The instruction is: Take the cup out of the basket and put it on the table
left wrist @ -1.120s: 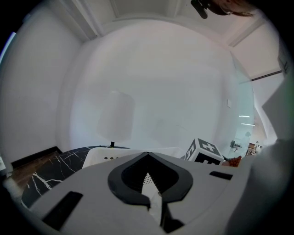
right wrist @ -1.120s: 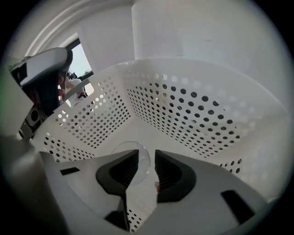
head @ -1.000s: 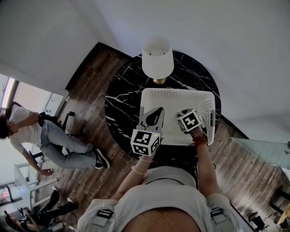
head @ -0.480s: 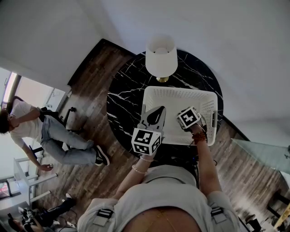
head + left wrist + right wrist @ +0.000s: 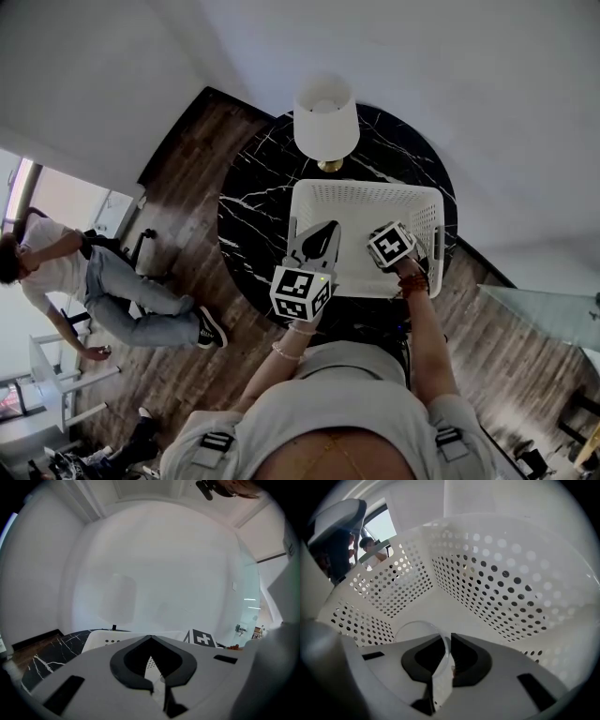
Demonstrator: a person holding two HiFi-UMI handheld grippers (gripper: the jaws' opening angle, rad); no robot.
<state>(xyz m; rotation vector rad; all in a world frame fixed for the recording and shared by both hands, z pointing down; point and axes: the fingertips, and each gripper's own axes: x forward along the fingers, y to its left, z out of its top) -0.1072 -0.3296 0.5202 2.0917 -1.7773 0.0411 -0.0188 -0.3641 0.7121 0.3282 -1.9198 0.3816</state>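
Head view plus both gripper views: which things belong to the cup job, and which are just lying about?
Job: clear cup, its wall pinched in the right tool; white perforated basket around them; black marble table.

Lying about: table lamp behind the basket; left tool, shut and empty; seated person off to the left.

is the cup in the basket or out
In the basket: the right gripper view shows the clear cup, rim between the jaws of the right hand-held gripper, perforated walls all around.
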